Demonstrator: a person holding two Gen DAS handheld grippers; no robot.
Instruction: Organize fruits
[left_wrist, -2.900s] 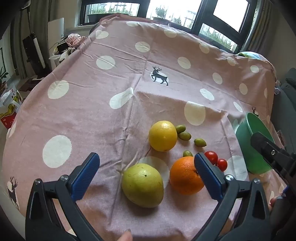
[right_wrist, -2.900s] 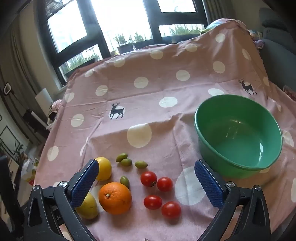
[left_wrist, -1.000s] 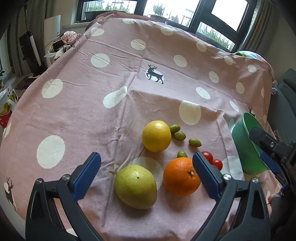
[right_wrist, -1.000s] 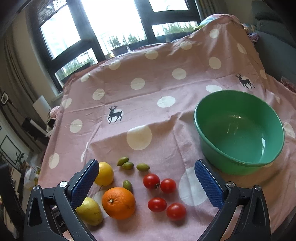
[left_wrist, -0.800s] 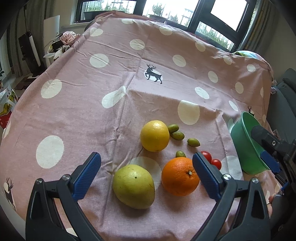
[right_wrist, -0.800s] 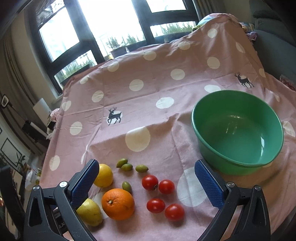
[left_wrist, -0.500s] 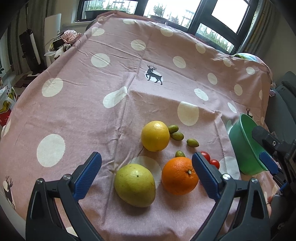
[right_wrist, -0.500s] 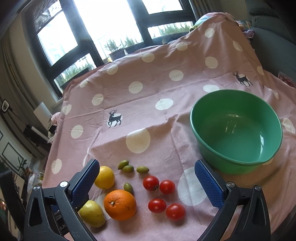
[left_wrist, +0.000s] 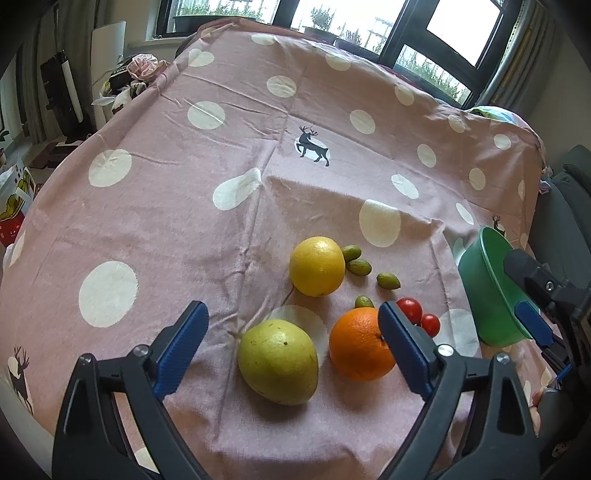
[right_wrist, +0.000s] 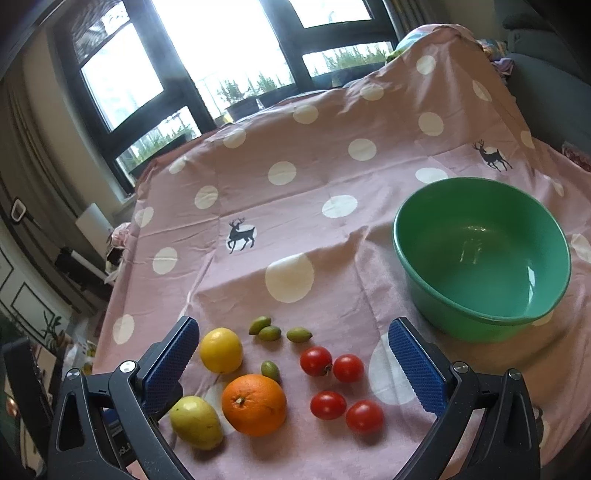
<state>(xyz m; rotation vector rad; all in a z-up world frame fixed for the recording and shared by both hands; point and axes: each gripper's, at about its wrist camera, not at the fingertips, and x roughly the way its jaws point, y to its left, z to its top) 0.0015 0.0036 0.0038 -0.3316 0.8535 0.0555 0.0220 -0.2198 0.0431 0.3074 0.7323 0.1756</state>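
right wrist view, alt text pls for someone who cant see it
An open right gripper hovers over fruit on a pink spotted tablecloth: an orange, two yellow-green fruits, four red tomatoes and four small green fruits. An empty green bowl sits to the right.

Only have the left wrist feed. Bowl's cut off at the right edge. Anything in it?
Observer: No. The right wrist view shows the green bowl whole, and it is empty.
Operator: I count two tomatoes. Is that all?
Observer: Four tomatoes, in a loose square on the cloth between the orange and the bowl.
Operator: Right gripper holding anything?
Observer: No. The right gripper is open, with nothing gripped between its pads.
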